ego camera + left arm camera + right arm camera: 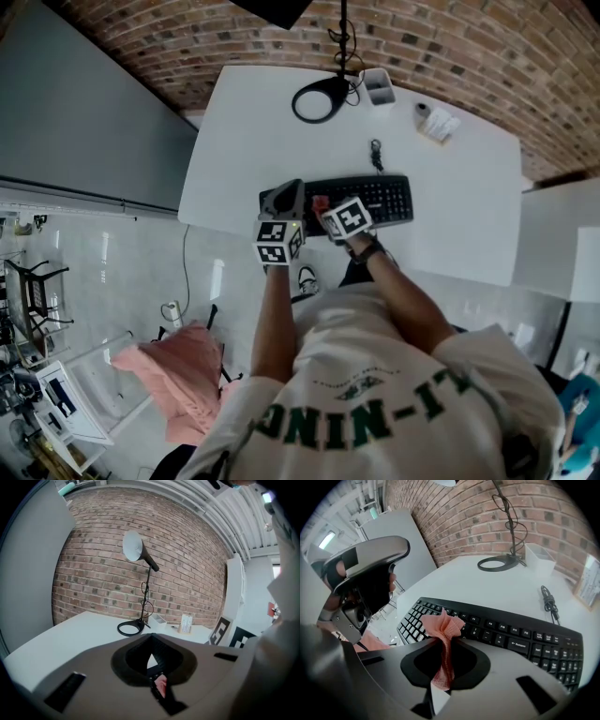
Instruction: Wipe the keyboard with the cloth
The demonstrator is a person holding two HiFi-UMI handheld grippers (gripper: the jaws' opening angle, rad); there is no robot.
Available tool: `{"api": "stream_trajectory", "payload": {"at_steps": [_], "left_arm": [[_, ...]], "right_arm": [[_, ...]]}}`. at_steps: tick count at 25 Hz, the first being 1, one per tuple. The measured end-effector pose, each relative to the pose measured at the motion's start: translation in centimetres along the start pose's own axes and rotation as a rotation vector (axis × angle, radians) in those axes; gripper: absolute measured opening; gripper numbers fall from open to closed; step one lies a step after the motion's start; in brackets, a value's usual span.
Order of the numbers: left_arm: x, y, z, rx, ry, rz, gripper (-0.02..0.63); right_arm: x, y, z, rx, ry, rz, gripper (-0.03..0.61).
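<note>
Closest to the lens, my right gripper (446, 644) has its jaws pressed onto a pink cloth (443, 623), which stands up from the pinch in a crumpled tuft. Just beyond that gripper lies the black keyboard (511, 637) on the white worktop (454, 581). The tuft sits over the keys toward the keyboard's left end, though I cannot tell whether it touches them.

Further ahead of the right gripper, past the keyboard, I see a bundled black cable (548, 603), a ring-shaped lamp base (497, 563) and a small white box (539, 557) near the brick wall (464, 517).

My left gripper (283, 200) is just beside the right one, on its left, at the keyboard's left end, and it tilts up toward the wall. Its jaws are pressed together. A small pink patch shows low in its hollow, and I cannot tell what it is. Straight ahead of the left gripper stands the lamp (139, 550).
</note>
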State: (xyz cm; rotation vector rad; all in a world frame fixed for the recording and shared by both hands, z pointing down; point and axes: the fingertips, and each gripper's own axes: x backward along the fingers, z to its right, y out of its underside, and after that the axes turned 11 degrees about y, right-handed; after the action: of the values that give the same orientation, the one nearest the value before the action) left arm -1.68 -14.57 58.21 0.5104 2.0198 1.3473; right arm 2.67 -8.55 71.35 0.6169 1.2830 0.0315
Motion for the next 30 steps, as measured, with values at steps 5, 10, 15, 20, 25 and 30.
{"api": "stream_trajectory", "payload": {"at_steps": [5, 10, 15, 20, 25, 30], "left_arm": [[-0.7, 0.3, 0.6, 0.0, 0.02, -0.008, 0.0], [-1.7, 0.4, 1.3, -0.001, 0.04, -0.013, 0.0], [-2.9, 0.3, 2.2, -0.005, 0.07, -0.016, 0.0], [-4.2, 0.4, 3.3, -0.007, 0.099, -0.027, 0.0], [-5.6, 0.4, 4.4, -0.018, 0.125, -0.034, 0.0], [-6.7, 0.2, 5.3, -0.027, 0.148, -0.037, 0.0]], "right_arm": [[-0.3, 0.5, 2.8, 0.005, 0.08, 0.014, 0.025], [1.2, 0.0, 0.6, -0.067, -0.044, 0.028, 0.025], [1.3, 1.1, 3.5, -0.074, 0.037, 0.014, 0.025], [1.3, 2.3, 7.2, -0.071, 0.141, 0.016, 0.025], [2.1, 3.3, 8.8, -0.103, 0.165, -0.009, 0.025], [2.2, 3.4, 9.9, -0.12, 0.165, 0.019, 0.025]]}}
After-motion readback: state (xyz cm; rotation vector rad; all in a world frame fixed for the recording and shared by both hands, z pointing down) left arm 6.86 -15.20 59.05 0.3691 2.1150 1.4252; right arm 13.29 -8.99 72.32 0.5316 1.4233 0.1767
